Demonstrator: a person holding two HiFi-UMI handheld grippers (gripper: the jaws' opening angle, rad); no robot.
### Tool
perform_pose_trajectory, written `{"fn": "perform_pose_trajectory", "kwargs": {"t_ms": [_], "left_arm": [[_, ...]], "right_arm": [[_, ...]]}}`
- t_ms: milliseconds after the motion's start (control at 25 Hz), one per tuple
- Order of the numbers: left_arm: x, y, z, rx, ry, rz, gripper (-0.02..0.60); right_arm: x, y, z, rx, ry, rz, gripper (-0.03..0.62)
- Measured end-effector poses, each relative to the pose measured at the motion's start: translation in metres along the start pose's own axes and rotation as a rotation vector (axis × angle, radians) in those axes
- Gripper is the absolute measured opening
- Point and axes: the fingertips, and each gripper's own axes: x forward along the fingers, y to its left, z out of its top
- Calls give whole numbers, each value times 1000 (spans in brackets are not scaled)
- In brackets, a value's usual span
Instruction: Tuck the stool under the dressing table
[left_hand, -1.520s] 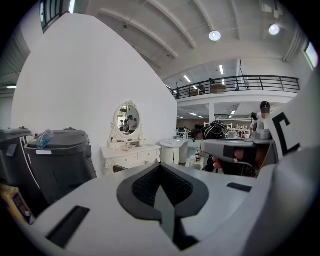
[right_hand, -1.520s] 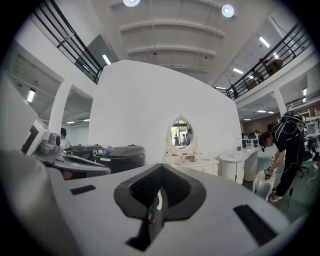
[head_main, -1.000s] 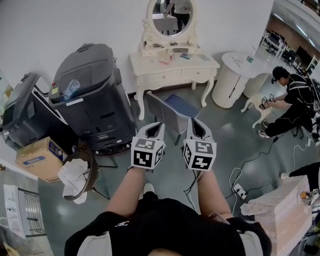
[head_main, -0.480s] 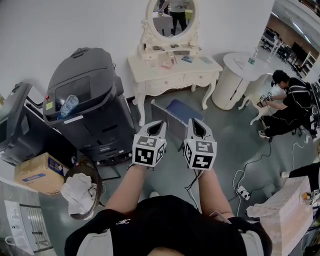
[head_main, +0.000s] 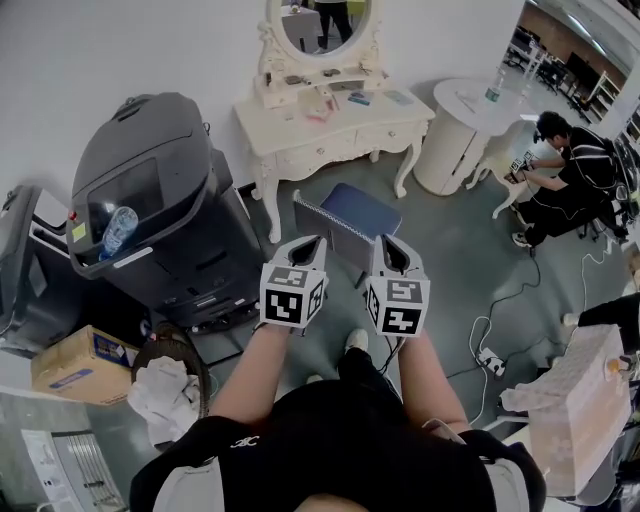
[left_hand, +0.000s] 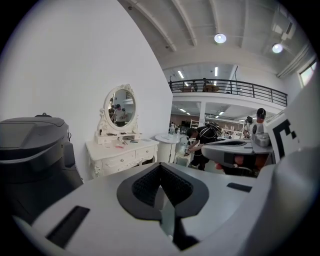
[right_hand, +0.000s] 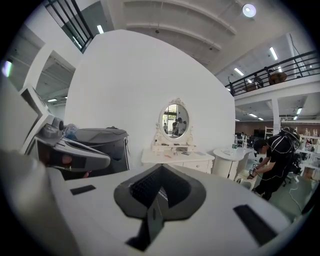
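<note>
Left, against the wall, we see a grey machine (head_main: 150, 200), and a bottle (head_main: 115, 228) lies in the tray at its left front edge. On the floor at the machine's near left corner sits a cardboard box (head_main: 70, 365). Just beside the box is a round bin (head_main: 185, 350) holding crumpled white paper (head_main: 168, 395). At upper right stands a round table (head_main: 455, 150), with a second bottle (head_main: 491, 88) upright near its far edge. A person (head_main: 575, 175) in black crouches just right of the table. A cable (head_main: 520, 300) runs across the floor to a power strip (head_main: 487, 362). At the right edge we note a wrapped parcel (head_main: 575, 410). The left gripper view shows a balcony railing (left_hand: 230, 87) under ceiling lamps (left_hand: 220, 38).
</note>
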Motion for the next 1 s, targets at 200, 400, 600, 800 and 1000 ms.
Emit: {"fn": "perform_pose_trajectory", "kwargs": {"t_ms": [200, 400, 600, 800, 1000], "left_arm": [[13, 13, -4, 3, 21, 8, 6], [34, 31, 2, -1, 25, 24, 6], [57, 47, 7, -2, 38, 40, 5], [87, 61, 6, 1, 69, 64, 5], [114, 77, -1, -6, 121, 78, 5]], "right_arm": [[21, 5, -3, -17, 9, 17, 6], [54, 0, -3, -11, 19, 35, 6], [84, -5, -2, 4, 29, 59, 6], [116, -17, -9, 38, 63, 101, 6], [145, -24, -23, 37, 119, 131, 6]]}}
